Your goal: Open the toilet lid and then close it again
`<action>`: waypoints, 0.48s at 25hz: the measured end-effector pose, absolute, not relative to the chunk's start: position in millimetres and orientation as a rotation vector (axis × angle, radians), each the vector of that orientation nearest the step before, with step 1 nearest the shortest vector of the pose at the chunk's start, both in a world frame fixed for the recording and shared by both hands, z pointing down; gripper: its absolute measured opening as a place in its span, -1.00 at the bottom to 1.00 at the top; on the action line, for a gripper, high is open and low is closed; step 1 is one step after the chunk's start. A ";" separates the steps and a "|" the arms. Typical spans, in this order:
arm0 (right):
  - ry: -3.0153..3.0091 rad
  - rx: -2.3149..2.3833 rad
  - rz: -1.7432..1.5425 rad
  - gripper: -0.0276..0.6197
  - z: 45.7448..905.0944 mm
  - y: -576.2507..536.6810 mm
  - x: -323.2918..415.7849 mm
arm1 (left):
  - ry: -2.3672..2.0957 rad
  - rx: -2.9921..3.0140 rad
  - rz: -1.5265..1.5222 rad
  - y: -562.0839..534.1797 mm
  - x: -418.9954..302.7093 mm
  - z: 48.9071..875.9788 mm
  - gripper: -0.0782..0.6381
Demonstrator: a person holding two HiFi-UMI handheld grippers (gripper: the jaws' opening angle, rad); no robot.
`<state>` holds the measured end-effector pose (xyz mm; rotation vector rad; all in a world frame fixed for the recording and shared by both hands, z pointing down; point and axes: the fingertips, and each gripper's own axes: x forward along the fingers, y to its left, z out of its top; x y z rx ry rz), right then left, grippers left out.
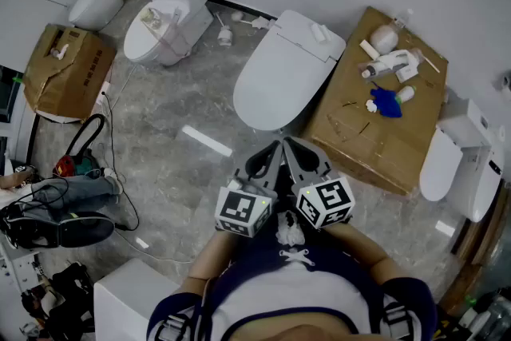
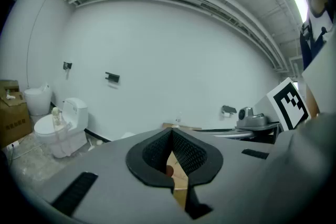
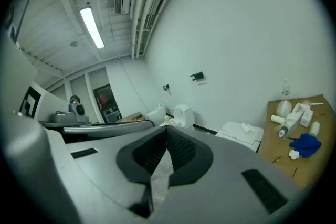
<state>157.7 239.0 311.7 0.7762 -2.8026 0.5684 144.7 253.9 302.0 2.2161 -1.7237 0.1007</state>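
Four white ceramic toilets (image 1: 164, 12) on the grey floor, two brown cardboard boxes (image 1: 68, 68); middle toilet's white oval lid (image 1: 279, 76) is down flat, long axis from hinge upper right to nose lower left, just ahead of the tongs; left tongs (image 1: 270, 153) and right tongs (image 1: 302, 153) both fully closed, nothing gripped

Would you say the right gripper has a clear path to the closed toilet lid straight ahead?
Probably yes: only bare floor separates the right gripper from the toilet lid, though its jaws are shut.
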 end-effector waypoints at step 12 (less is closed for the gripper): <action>-2.803 0.783 0.687 -0.89 325.3 260.6 159.6 | -1.679 2.190 0.070 279.9 142.1 319.5 -0.77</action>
